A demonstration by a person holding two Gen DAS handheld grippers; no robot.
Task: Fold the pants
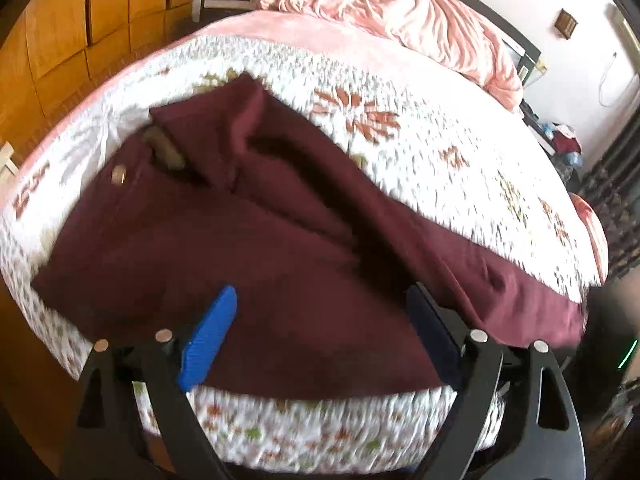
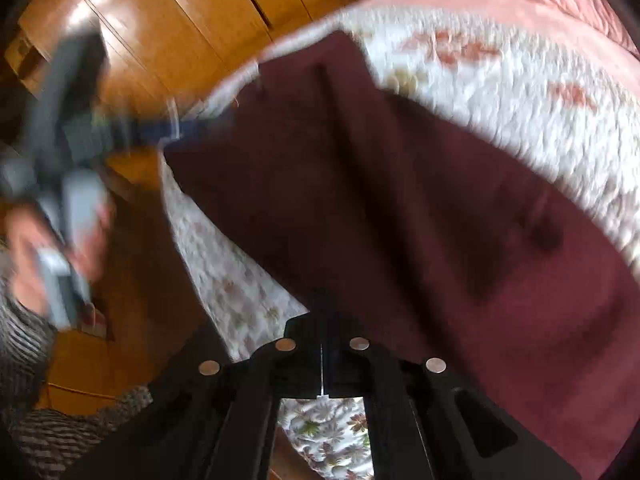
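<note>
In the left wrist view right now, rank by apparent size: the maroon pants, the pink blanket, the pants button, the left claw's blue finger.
1. Maroon pants, filling most of the frame.
2. Pink blanket, though it lies farther off, so its true size is unsure.
3. Blue finger, enlarged by nearness to the camera.
4. Pants button.

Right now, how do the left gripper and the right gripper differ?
The left gripper has its fingers spread wide apart, while the right gripper has its fingers pressed together. The left gripper holds nothing and sits over the maroon pants; the right gripper appears shut on the pants' edge near the side of the bed. The left shows a blue pad; the right's pads are hidden. Both have the same black frame and point at the pants.
</note>
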